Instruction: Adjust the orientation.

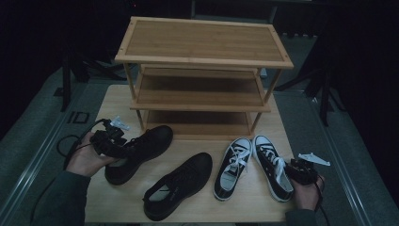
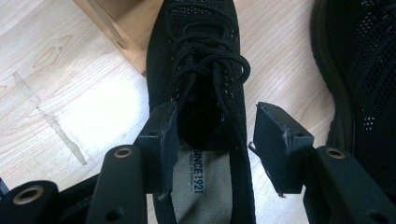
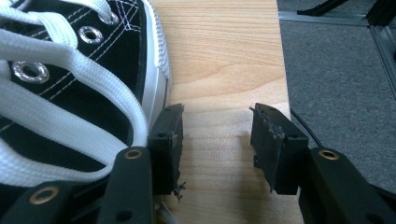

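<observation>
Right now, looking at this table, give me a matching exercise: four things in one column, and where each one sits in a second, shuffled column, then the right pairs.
Things:
1. left gripper
2. right gripper
3. rack
4. white-laced sneakers

Places:
A. at the table's far end
B. over bare wood, beside a sneaker's outer side
C. straddling the collar of a black mesh shoe, jaws apart
D. side by side, front right of the table

Pairs: 1-C, 2-B, 3-A, 4-D
</observation>
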A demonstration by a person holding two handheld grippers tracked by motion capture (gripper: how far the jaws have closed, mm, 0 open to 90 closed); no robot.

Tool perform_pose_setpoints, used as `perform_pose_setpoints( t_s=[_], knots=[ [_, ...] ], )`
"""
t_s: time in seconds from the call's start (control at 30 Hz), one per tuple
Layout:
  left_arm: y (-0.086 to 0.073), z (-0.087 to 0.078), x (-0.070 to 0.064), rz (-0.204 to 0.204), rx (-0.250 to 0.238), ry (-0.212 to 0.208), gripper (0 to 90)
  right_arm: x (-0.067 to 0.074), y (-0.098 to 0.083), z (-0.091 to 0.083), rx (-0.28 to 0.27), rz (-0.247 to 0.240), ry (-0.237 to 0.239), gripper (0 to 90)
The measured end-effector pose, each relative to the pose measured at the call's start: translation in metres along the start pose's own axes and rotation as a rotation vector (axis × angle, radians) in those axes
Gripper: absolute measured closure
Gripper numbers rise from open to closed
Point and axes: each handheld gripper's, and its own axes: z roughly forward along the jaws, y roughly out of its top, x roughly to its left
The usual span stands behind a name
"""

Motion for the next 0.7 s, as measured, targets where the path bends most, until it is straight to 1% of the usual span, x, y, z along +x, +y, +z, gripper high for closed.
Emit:
perform_pose_setpoints(
  t_s=[0.17,0.37,0.47,0.7],
  knots=[
    [0.001,0.001,-0.002,0.006,0.013,-0.003,50.2,0.000,0.000,0.000,0.000,0.000,0.002,53.0],
    [0.005,0.001,-0.005,0.012,0.013,-0.006,50.5,0.000,0.000,0.000,0.000,-0.001,0.001,53.0],
    [0.007,0.000,-0.007,0.013,0.006,-0.007,50.5,0.000,0.000,0.000,0.000,-0.001,0.002,53.0],
    [0.009,-0.001,-0.012,0.035,0.012,-0.013,50.1,0.000,0.000,0.000,0.000,-0.002,0.003,53.0]
  ],
)
